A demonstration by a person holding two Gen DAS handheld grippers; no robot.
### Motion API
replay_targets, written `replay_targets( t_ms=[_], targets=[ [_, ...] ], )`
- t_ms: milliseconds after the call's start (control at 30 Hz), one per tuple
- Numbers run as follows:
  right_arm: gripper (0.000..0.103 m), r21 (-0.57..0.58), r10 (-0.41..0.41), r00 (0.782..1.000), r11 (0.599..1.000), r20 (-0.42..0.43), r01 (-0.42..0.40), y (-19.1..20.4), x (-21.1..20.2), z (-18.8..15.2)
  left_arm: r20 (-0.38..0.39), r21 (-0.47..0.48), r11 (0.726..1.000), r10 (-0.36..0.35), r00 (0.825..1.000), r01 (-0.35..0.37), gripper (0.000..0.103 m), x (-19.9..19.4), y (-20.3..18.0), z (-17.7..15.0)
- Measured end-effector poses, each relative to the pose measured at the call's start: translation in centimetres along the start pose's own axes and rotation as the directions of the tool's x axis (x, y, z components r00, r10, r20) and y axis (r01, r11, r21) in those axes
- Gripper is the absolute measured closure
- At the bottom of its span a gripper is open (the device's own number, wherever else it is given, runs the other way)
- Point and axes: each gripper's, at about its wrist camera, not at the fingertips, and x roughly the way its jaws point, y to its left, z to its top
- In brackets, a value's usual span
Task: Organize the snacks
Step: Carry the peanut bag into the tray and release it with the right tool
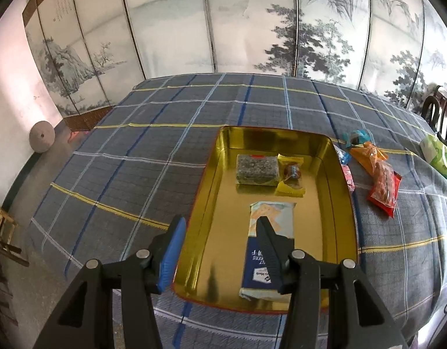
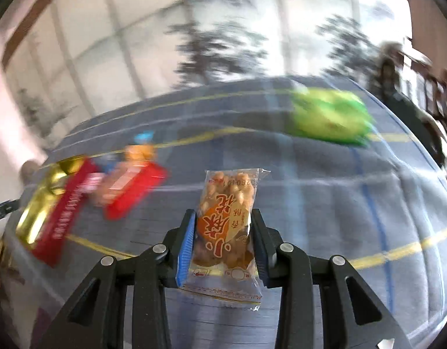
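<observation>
A gold tin box with a red rim sits on the plaid tablecloth. Inside lie a dark seaweed-like bar, a yellow-wrapped sweet and a blue-and-white cracker pack. My left gripper is open above the tin's near left part, holding nothing. My right gripper is shut on a clear snack packet with orange print, held above the cloth. The right wrist view is blurred; the tin shows at its left.
Loose snacks lie right of the tin: an orange packet, a red packet, a pink packet and a green pack, also in the right wrist view. A painted folding screen stands behind the table. A dark wooden chair stands at the far right.
</observation>
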Motion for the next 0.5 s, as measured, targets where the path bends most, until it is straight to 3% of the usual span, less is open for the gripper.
replay_targets(
  t_ms=[133,233,367,500],
  targets=[
    [0.070,-0.087,0.137,0.991,0.987,-0.003,-0.137,5.6,-0.1,1.6,0.001,0.005,1.000,0.004,1.000,-0.004,0.051,-0.5,0.3,-0.4],
    [0.070,-0.098,0.272,0.962,0.957,-0.033,-0.274,9.3,0.4,2.4,-0.003,0.010,1.000,-0.002,1.000,0.002,0.051,-0.7,0.6,-0.7],
    [0.070,-0.088,0.386,0.918,0.915,-0.087,-0.393,13.1,1.7,2.6,0.004,0.016,1.000,-0.009,1.000,0.009,0.051,-1.2,0.7,-1.1],
    [0.070,-0.110,0.441,0.887,0.883,-0.140,-0.457,16.4,2.9,1.9,0.015,0.032,0.999,-0.010,1.000,0.010,0.051,-1.6,0.6,-1.2]
  ],
)
